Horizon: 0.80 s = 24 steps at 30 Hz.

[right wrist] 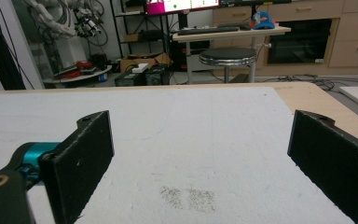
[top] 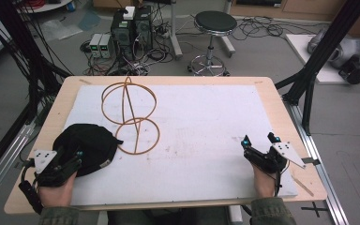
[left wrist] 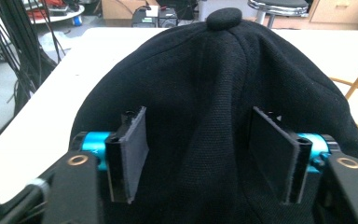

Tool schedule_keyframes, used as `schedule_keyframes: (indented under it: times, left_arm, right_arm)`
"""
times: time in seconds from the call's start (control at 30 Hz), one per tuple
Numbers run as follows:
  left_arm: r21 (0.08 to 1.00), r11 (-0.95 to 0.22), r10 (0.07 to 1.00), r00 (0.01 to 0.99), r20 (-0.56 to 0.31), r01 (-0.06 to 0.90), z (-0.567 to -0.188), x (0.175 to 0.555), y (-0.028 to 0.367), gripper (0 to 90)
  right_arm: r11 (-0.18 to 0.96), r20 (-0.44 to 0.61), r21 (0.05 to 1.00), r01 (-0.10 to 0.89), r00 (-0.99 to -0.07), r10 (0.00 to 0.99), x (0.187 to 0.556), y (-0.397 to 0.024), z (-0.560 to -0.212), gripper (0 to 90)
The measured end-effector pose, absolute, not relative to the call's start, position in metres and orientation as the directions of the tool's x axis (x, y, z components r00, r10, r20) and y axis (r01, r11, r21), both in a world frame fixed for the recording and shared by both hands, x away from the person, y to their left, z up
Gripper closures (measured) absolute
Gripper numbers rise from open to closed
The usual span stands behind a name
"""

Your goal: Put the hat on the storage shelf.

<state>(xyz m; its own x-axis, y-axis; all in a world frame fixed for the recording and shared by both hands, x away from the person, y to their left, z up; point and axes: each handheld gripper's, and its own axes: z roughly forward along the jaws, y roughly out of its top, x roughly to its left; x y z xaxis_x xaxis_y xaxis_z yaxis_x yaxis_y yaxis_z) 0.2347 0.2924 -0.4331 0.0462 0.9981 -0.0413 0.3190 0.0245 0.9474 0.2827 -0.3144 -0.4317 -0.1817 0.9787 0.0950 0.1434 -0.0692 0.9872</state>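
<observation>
A black cap (top: 91, 145) lies on the white mat (top: 201, 122) at the near left, its top button (left wrist: 223, 17) pointing away from me. My left gripper (top: 72, 161) rests at the cap's near side. In the left gripper view its pads (left wrist: 133, 154) stand apart on either side of a raised fold of the cap's cloth (left wrist: 214, 70), and I see no squeeze on it. My right gripper (top: 258, 139) sits at the near right, its jaws wide open over bare mat (right wrist: 200, 158) with nothing between them.
A wooden hoop frame (top: 130, 115), two rings joined by thin rods, stands just right of and behind the cap. The mat covers most of the wooden table (top: 51, 117). A stool (top: 213, 23) and computer boxes (top: 131, 28) stand on the floor beyond.
</observation>
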Motion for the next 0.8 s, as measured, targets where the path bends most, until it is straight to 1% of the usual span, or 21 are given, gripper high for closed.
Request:
schedule_keyframes:
  times: [0.07, 0.2, 0.3, 0.33, 0.4, 0.43, 0.47, 0.5, 0.53, 0.57, 0.7, 0.8]
  left_arm:
    - [0.948, 0.032, 0.998, 0.046, -0.049, 0.315, -0.4331, 0.2346, 0.2930, 43.9]
    - [0.949, 0.012, 0.998, 0.050, -0.029, 0.315, -0.4329, 0.2356, 0.2903, 51.7]
    - [0.948, 0.014, 0.998, 0.049, -0.031, 0.317, -0.4324, 0.2360, 0.2897, 57.4]
    - [0.948, 0.017, 0.998, 0.047, -0.033, 0.318, -0.4319, 0.2358, 0.2895, 57.4]
    - [0.948, 0.015, 0.998, 0.051, -0.033, 0.318, -0.4308, 0.2355, 0.2884, 69.8]
    - [0.947, 0.007, 0.998, 0.052, -0.025, 0.322, -0.4302, 0.2349, 0.2882, 69.8]
    - [0.947, 0.009, 0.998, 0.053, -0.028, 0.322, -0.4299, 0.2349, 0.2878, 75.6]
    - [0.945, 0.010, 0.998, 0.057, -0.030, 0.327, -0.4297, 0.2350, 0.2877, 75.6]
    - [0.943, 0.011, 0.998, 0.059, -0.032, 0.331, -0.4294, 0.2348, 0.2878, 82.7]
    - [0.942, 0.020, 0.997, 0.061, -0.043, 0.334, -0.4292, 0.2348, 0.2881, 84.7]
    - [0.945, 0.021, 0.996, 0.079, -0.049, 0.325, -0.4278, 0.2338, 0.2892, 86.5]
    - [0.948, 0.017, 0.998, 0.058, -0.037, 0.317, -0.4272, 0.2328, 0.2880, 86.6]
  right_arm:
    - [-0.069, 0.095, 0.987, 0.143, -0.182, 0.979, 0.2828, -0.3144, -0.4317, 6.0]
    - [-0.071, 0.099, 0.985, 0.155, -0.181, 0.978, 0.2834, -0.3140, -0.4321, 6.0]
    - [-0.070, 0.099, 0.985, 0.156, -0.182, 0.978, 0.2838, -0.3140, -0.4324, 6.0]
    - [-0.070, 0.099, 0.985, 0.156, -0.182, 0.978, 0.2838, -0.3140, -0.4324, 6.0]
    - [-0.070, 0.098, 0.985, 0.155, -0.182, 0.978, 0.2837, -0.3140, -0.4324, 6.1]
    - [-0.070, 0.098, 0.985, 0.155, -0.182, 0.978, 0.2837, -0.3140, -0.4324, 6.1]
    - [-0.070, 0.098, 0.985, 0.155, -0.182, 0.978, 0.2838, -0.3141, -0.4324, 6.1]
    - [-0.070, 0.098, 0.985, 0.155, -0.182, 0.978, 0.2838, -0.3141, -0.4324, 6.1]
    - [-0.070, 0.099, 0.985, 0.156, -0.183, 0.978, 0.2839, -0.3141, -0.4324, 6.0]
    - [-0.069, 0.097, 0.986, 0.155, -0.184, 0.978, 0.2841, -0.3142, -0.4325, 6.0]
    - [-0.068, 0.097, 0.985, 0.156, -0.186, 0.978, 0.2841, -0.3144, -0.4325, 6.0]
    - [-0.068, 0.097, 0.985, 0.155, -0.187, 0.977, 0.2842, -0.3144, -0.4325, 6.1]
